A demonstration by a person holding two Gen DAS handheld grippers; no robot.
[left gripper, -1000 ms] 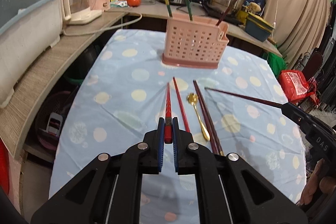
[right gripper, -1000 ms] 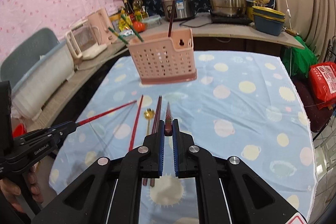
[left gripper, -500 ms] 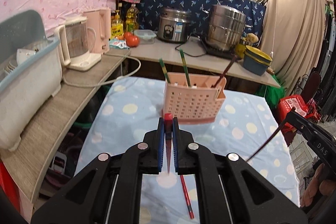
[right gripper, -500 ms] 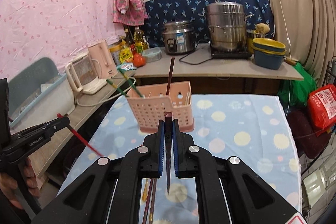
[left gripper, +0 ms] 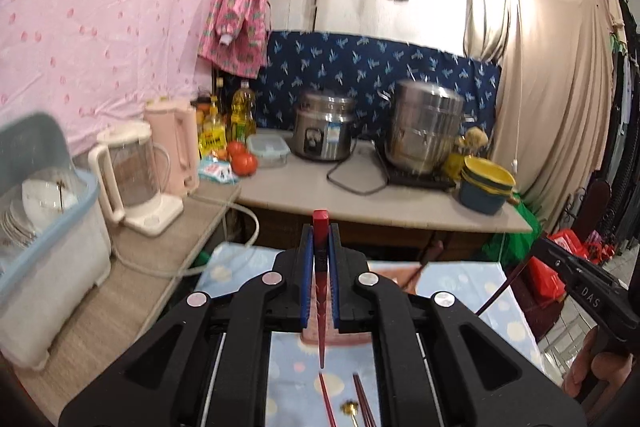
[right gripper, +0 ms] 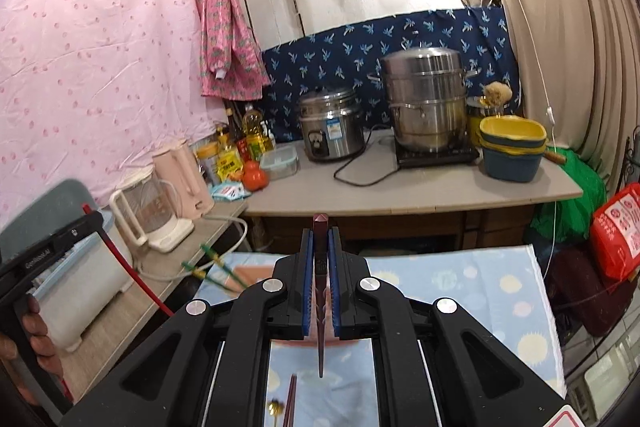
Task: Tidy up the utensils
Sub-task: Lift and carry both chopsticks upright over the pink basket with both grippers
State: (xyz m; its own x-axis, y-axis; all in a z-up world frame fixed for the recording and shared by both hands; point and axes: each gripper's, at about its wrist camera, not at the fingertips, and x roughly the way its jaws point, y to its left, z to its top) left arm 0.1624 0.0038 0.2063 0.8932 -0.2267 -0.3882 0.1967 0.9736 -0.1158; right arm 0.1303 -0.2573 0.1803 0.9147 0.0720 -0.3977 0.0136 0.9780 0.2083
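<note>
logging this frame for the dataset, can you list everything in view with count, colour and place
red chopstick: 1, red, in left claw
dark chopstick: 1, maroon, in right claw
spoon: 1, gold, on table
basket: 1, pink, on table, mostly hidden
green chopsticks: 2, green, in basket
rice cooker: 1, steel, back counter
steamer: 1, steel, back counter
tomatoes: 2, red, back counter
kettle: 1, white, side counter
left claw: 1, black, shut
right claw: 1, black, shut

A steel rice cooker [right gripper: 330, 125] and a tall stacked steamer pot [right gripper: 426, 103] stand at frame centre on the counter [right gripper: 400, 193], against a blue patterned cloth [right gripper: 360, 55]. At left stand a glass kettle [right gripper: 150, 209], a pink kettle [right gripper: 184, 177] and two tomatoes [left gripper: 242, 159]. Yellow and blue basins [right gripper: 512, 147] occupy the counter's right end.
</note>
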